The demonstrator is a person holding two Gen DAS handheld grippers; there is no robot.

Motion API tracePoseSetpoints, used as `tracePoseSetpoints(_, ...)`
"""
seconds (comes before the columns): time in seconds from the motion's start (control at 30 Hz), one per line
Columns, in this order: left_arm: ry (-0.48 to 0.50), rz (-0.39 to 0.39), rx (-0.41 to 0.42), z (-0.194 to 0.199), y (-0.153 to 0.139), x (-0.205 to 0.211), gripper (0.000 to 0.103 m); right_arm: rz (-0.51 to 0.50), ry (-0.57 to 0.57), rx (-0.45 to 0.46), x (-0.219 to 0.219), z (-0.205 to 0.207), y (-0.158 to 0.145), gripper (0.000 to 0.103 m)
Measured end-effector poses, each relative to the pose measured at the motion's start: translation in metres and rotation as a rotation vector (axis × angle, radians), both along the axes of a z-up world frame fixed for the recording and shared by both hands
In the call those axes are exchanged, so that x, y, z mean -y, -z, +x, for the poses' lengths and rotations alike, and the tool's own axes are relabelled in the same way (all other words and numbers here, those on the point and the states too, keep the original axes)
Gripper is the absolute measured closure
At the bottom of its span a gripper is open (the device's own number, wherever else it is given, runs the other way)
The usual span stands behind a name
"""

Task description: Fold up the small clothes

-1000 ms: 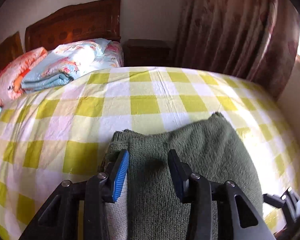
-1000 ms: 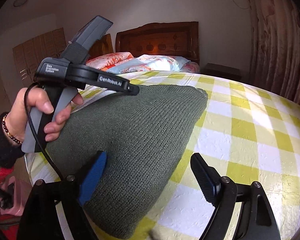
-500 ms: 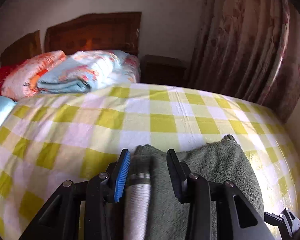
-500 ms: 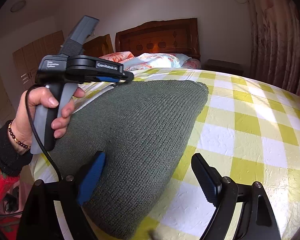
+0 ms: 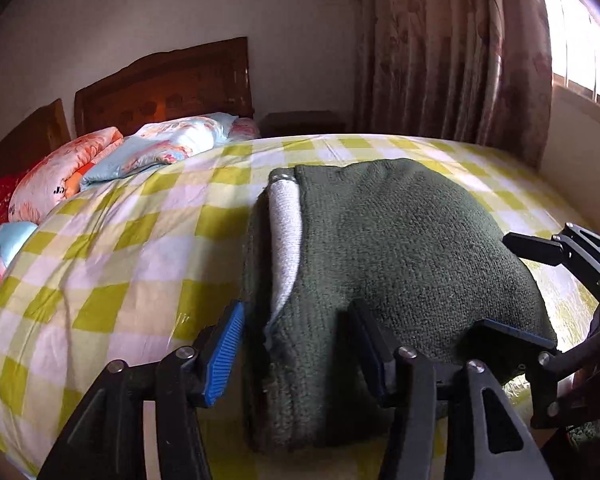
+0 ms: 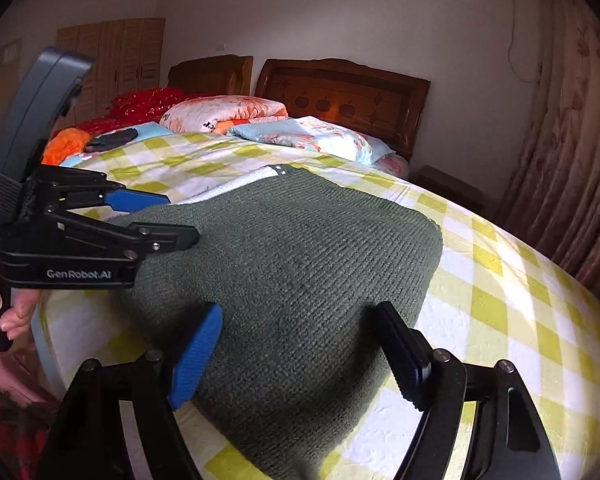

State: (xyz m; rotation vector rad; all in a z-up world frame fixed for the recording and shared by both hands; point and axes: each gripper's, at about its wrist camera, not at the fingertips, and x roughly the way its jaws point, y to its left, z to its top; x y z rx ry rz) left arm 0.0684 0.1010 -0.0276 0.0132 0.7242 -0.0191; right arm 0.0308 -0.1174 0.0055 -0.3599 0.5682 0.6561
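Note:
A dark green knitted garment (image 5: 400,248) lies folded on the yellow-checked bedsheet (image 5: 112,264), with a white ribbed band (image 5: 286,220) showing along its left fold. It also shows in the right wrist view (image 6: 300,264). My left gripper (image 5: 296,340) is open, its jaws straddling the garment's near left edge without clamping it. It also shows in the right wrist view (image 6: 156,220). My right gripper (image 6: 300,352) is open over the garment's near right corner. Part of it shows at the right of the left wrist view (image 5: 572,248).
Folded floral quilts and pillows (image 5: 148,152) lie at the bed's head by the wooden headboard (image 5: 168,84). Curtains (image 5: 452,52) and a window stand to the right. A red quilt (image 6: 140,104) and an orange item (image 6: 66,144) lie at the far left.
My left gripper has opened wider and let the garment's left edge down onto the bed. The garment now lies flat and folded. My right gripper stays open, shifted slightly over the corner.

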Motion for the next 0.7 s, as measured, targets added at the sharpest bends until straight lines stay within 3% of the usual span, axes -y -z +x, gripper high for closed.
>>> tracePoseSetpoints(0.13,-0.024,-0.065,-0.021,-0.002,0.000,-0.014,0.033,0.037,0.024,-0.055,0.012,0.010,0.002,0.000)
tracePoseSetpoints(0.3,-0.016,0.058,0.027,-0.022,-0.013,0.008,0.035,0.112,0.043,-0.088,0.022,0.003,-0.008,0.000)
tracePoseSetpoints(0.4,-0.002,0.095,-0.002,-0.026,-0.005,0.014,0.035,0.143,0.041,-0.141,0.026,0.003,-0.010,0.000)
tracePoseSetpoints(0.7,-0.005,-0.102,-0.035,-0.043,-0.001,-0.015,0.035,0.318,0.074,-0.382,0.062,0.013,0.007,0.000)
